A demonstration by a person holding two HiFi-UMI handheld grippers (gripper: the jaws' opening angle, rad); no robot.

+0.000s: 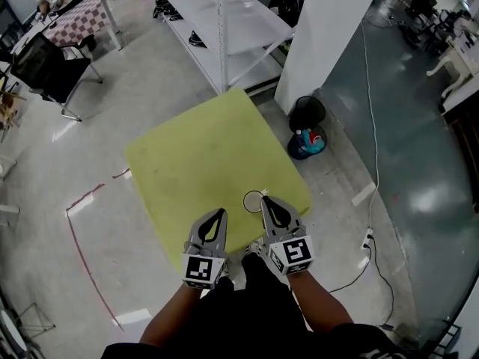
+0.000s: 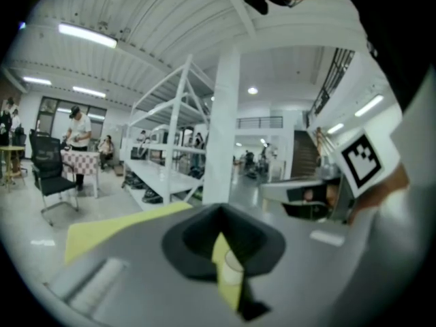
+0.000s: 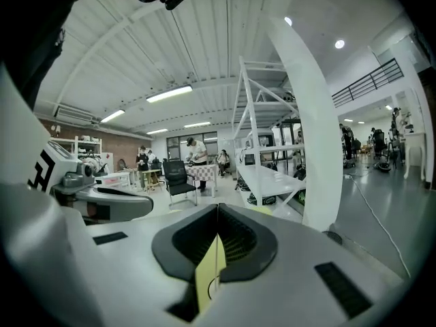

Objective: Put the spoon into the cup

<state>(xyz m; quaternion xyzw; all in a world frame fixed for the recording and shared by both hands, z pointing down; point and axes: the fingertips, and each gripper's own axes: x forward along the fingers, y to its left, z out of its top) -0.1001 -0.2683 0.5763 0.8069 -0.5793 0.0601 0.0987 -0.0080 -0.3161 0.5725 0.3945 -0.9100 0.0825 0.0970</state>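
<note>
A clear cup [image 1: 254, 199] stands near the front right edge of the yellow-green table [image 1: 202, 155]. No spoon shows in any view. My left gripper [image 1: 221, 212] hangs over the table's near edge, left of the cup, its jaws meeting at the tips with nothing held. My right gripper [image 1: 263, 200] is just right of the cup, almost at its rim, shut and empty. The left gripper view shows the cup [image 2: 233, 263] through the gap behind the closed left gripper [image 2: 219, 213]. In the right gripper view, the cup's rim [image 3: 210, 286] shows below the closed right gripper [image 3: 217, 210].
A white shelving rack [image 1: 224, 28] and a white pillar [image 1: 329, 28] stand beyond the table. A black bin [image 1: 307, 114] and blue items [image 1: 310, 142] sit on the floor to its right. A cable [image 1: 374, 163] runs down to a power strip [image 1: 367, 239]. A black chair [image 1: 45, 69] stands far left.
</note>
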